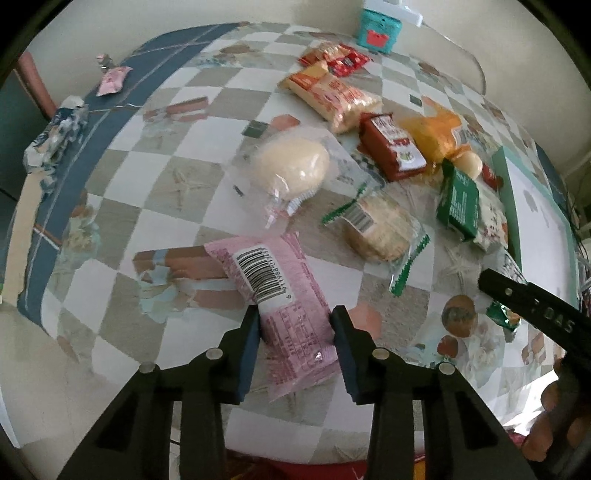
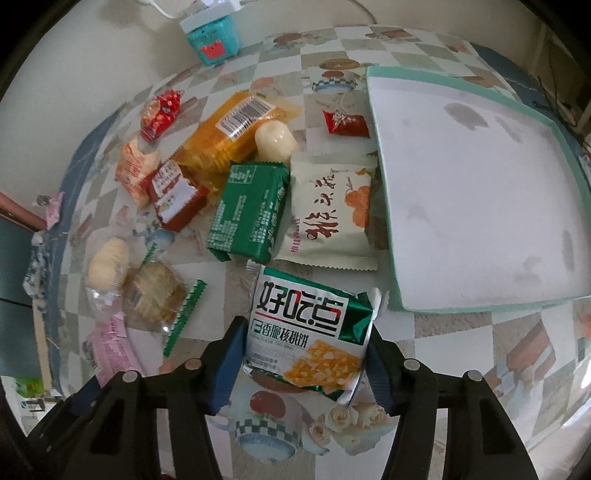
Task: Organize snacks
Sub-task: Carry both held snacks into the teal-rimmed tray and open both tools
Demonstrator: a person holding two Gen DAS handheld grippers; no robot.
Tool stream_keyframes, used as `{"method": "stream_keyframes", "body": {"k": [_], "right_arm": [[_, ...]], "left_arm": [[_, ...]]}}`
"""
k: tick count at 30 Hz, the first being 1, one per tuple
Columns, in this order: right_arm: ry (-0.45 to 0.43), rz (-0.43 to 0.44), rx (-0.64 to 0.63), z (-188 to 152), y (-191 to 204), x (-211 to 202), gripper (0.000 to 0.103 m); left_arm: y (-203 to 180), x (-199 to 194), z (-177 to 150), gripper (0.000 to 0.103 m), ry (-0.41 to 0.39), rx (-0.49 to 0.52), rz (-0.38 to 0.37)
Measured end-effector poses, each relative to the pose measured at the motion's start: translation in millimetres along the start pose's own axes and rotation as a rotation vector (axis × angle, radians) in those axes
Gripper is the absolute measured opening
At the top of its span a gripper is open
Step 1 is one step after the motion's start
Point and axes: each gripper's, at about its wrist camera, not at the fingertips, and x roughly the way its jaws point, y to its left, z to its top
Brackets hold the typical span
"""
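The left gripper (image 1: 295, 325) was matte black plastic, its two arms widening toward the camera, each set with round silver screw heads and faced on the inner side with a dark blue pad. The right gripper (image 2: 303, 354) was of the same build, black with silver screws and blue pads. Pale raised lettering ran along its black arm in the left wrist view.

1. Table (image 1: 177, 177) w/ checkered cloth, blue border.
2. On it: teal tray (image 2: 384, 206), white inside; teal box (image 2: 212, 35) at far edge.
3. Snack packs scattered: green (image 2: 247, 210), cream (image 2: 328, 210), orange (image 2: 229, 133), red (image 2: 175, 195).
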Motion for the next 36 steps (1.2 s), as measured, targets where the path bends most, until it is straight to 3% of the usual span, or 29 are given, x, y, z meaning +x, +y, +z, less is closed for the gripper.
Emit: {"method": "stream_keyframes", "body": {"k": [6,13,23,36], "right_arm": [[-0.077,0.066,0.008,-6,-6,-34,0.062],[-0.148,0.048,0.064,1,-20,-59,0.062],[-0.232,-0.081,0.183,21,-74,-74,0.062],[-0.196,-0.198,0.442,43,-182,-71,0.063]], "left_arm": [[-5,-32,6,0.038,-0.071,-0.004,0.022],[-38,-53,24,0.038,-0.112,0.037,0.007],[-139,-67,52,0.039,-0.127,0.177,-0.022],[-262,-26,71,0.039,-0.082,0.26,-0.131]]}}
